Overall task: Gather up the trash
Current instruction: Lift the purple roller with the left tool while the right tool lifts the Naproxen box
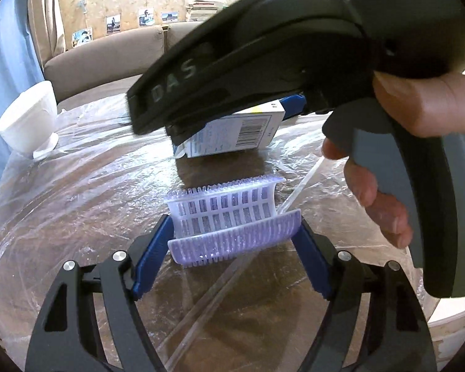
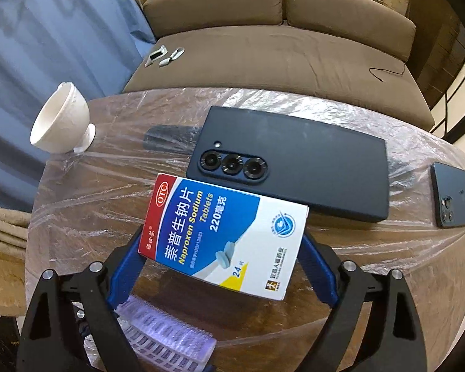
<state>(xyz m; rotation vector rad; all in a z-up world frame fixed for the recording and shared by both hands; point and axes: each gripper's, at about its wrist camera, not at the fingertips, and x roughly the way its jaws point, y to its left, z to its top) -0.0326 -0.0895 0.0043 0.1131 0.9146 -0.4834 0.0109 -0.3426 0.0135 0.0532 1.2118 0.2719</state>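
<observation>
Right wrist: right hand-held gripper (image 2: 223,266) grips the pill box (image 2: 223,241), left (image 1: 232,245) clamps the roller (image 1: 229,217); lift both straight off the desk (image 2: 387,279).

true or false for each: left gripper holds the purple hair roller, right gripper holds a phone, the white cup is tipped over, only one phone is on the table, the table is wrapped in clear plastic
1. The left gripper holds the purple hair roller: true.
2. The right gripper holds a phone: false, it holds the medicine box.
3. The white cup is tipped over: true, it leans on its side.
4. Only one phone is on the table: false, a large black phone and a smaller phone lie there.
5. Clear plastic film covers the table: true.
</observation>
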